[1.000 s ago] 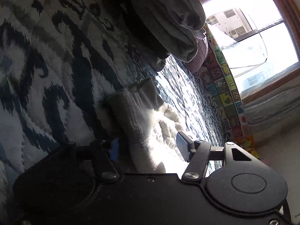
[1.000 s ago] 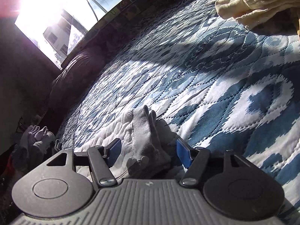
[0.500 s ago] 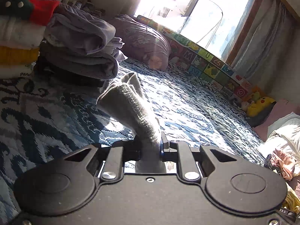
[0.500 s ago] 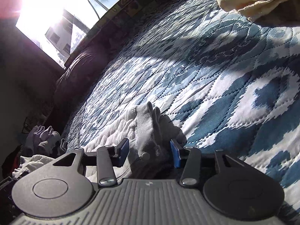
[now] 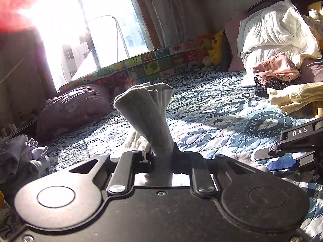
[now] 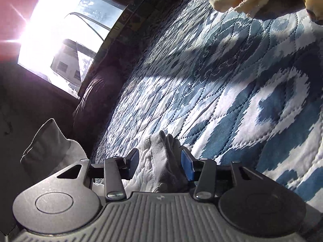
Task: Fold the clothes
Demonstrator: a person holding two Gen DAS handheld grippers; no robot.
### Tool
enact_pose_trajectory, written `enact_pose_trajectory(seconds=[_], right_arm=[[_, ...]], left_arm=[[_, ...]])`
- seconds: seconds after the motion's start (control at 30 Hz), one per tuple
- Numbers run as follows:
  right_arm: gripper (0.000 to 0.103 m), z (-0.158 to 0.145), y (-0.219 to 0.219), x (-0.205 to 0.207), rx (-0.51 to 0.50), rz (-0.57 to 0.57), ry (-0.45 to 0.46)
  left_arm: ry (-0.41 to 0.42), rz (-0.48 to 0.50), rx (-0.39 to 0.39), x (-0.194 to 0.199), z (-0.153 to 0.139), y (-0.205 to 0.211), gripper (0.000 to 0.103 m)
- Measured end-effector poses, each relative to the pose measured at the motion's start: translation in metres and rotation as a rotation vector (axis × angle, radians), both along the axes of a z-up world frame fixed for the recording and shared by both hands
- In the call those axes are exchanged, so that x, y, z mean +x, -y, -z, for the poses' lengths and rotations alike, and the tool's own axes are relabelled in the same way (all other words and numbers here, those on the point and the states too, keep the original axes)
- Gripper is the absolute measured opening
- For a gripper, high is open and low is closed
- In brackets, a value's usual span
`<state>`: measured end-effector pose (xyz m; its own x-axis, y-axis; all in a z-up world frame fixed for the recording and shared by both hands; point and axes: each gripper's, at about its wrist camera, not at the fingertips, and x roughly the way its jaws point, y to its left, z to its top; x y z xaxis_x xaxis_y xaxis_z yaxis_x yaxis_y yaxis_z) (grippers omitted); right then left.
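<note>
A small grey and white garment (image 5: 145, 111) rises from my left gripper (image 5: 161, 155), which is shut on it and holds that end above the blue patterned bedspread (image 5: 212, 117). The garment's other end (image 6: 159, 149) lies bunched on the bedspread between the blue pads of my right gripper (image 6: 159, 162). Those pads stand apart on either side of the cloth, close to it. The lifted end (image 6: 50, 147) shows at the left of the right wrist view. My right gripper's blue pad (image 5: 282, 164) appears low at the right of the left wrist view.
A purple pillow (image 5: 74, 109) lies by the window. Grey folded clothes (image 5: 20, 157) sit at the left edge. A cream garment (image 5: 296, 98) and a heap of mixed clothes (image 5: 274, 70) lie at the right, with white bedding (image 5: 272, 32) behind.
My left gripper shut on the garment's end and lifted it off the bedspread, swinging towards the window. My right gripper's fingers narrowed around the other end.
</note>
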<state>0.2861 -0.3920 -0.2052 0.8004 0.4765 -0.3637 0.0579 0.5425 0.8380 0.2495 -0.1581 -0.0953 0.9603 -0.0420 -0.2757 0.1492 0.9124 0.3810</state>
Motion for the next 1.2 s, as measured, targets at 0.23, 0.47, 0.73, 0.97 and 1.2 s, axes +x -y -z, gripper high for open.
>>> enact_pose_trajectory(seconds=[0.23, 0.47, 0.73, 0.97, 1.2], right_arm=[[0.048, 0.002, 0.021, -0.001, 0.094, 0.038, 0.036], [0.055, 0.002, 0.023, 0.004, 0.118, 0.007, 0.062], [0.060, -0.009, 0.003, 0.008, 0.051, -0.051, 0.107], [0.050, -0.022, -0.025, 0.005, -0.080, -0.110, 0.163], [0.027, -0.025, -0.040, 0.006, -0.188, -0.122, 0.138]], left_arm=[[-0.024, 0.103, 0.263, 0.001, 0.057, 0.063, 0.014], [-0.072, 0.186, 0.378, -0.004, 0.085, 0.068, 0.028], [-0.013, 0.126, 0.461, -0.049, 0.080, 0.014, 0.055], [-0.019, -0.030, 0.515, -0.045, 0.090, -0.037, 0.040], [-0.037, -0.068, 0.614, -0.022, 0.095, -0.036, 0.014]])
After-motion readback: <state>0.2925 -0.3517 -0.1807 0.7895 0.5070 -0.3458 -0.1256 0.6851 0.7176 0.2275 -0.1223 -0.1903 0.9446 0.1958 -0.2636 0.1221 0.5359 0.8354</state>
